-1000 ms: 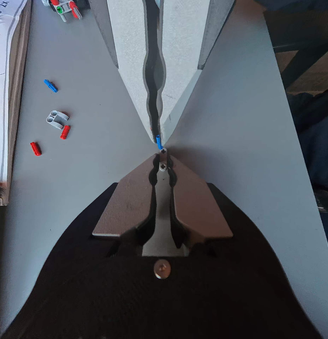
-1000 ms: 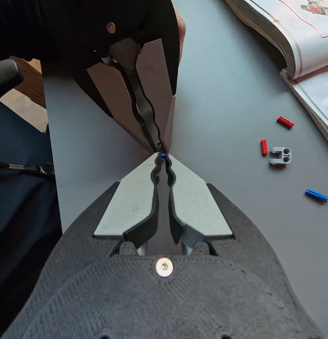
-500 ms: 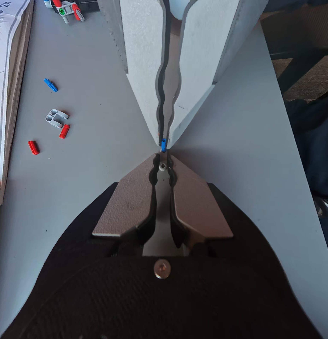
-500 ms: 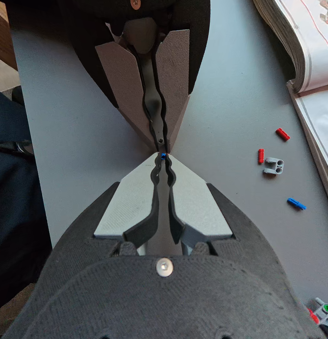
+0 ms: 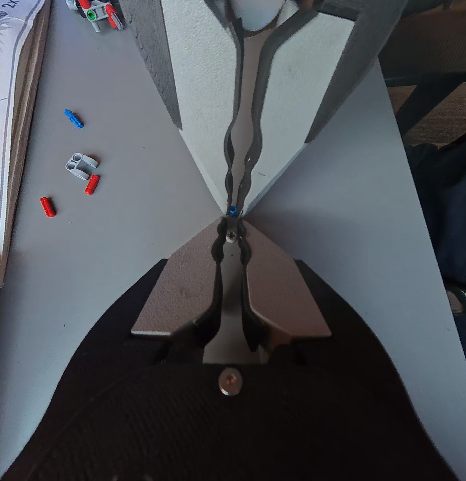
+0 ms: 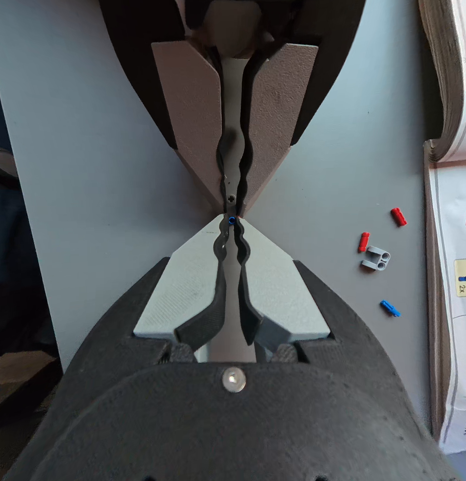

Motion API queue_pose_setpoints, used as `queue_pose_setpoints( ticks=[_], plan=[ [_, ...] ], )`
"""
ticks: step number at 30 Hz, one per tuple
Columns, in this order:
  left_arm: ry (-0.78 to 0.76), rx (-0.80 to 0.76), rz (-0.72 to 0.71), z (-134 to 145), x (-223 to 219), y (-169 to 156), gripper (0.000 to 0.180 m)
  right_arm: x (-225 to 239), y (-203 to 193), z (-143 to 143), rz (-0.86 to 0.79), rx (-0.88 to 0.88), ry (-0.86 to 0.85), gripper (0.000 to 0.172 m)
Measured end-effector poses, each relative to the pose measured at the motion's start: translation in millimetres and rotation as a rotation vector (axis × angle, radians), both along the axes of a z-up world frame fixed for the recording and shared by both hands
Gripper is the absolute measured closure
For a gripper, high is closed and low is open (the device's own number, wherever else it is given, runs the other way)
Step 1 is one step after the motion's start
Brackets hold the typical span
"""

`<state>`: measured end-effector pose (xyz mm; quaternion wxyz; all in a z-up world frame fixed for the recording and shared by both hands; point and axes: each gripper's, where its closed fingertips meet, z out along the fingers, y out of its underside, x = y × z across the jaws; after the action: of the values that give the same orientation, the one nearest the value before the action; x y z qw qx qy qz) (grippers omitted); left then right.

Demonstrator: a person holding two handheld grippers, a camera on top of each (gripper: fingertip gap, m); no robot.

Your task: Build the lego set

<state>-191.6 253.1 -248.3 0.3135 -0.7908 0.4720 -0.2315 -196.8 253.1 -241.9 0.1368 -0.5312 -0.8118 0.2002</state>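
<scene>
Left tongs (image 5: 232, 221) pinch a grey piece (image 5: 231, 235), right tongs (image 6: 231, 223) pinch a blue pin (image 6: 231, 220), and they have swung straighter, tip to tip.

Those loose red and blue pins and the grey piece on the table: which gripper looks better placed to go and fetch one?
Neither is free: the left gripper is shut on a grey beam, the right gripper on a blue pin. Their tips meet, so the red pins lie about equally far off. No clear favourite.
</scene>
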Motion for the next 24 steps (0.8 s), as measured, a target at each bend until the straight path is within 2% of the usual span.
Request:
queue_pose_setpoints(
  ticks=[1,6,9,15,20,24],
  plan=[
    [0.003,0.002,0.001,0.0,0.1,0.0,0.175,0.0,0.0,0.0,-0.002,-0.016,0.013,0.169],
    [0.0,0.008,-0.002,-0.1,3.1,-0.9,0.174,1.5,-1.7,4.2,-0.085,-0.175,0.069,0.168],
    [0.004,0.014,-0.003,-0.2,3.0,-1.0,0.174,-2.6,-4.0,24.3,-0.13,-0.277,0.17,0.172],
    [0.001,0.011,-0.002,-0.1,2.9,-1.0,0.174,2.1,1.7,16.8,-0.108,-0.072,0.093,0.172],
    [-0.001,0.01,-0.001,0.0,3.0,-0.8,0.175,2.8,1.7,7.5,-0.098,-0.022,0.04,0.172],
    [-0.001,0.009,0.0,-0.1,3.0,-0.8,0.175,-1.4,-1.5,24.1,-0.096,-0.039,0.084,0.172]
  ],
)
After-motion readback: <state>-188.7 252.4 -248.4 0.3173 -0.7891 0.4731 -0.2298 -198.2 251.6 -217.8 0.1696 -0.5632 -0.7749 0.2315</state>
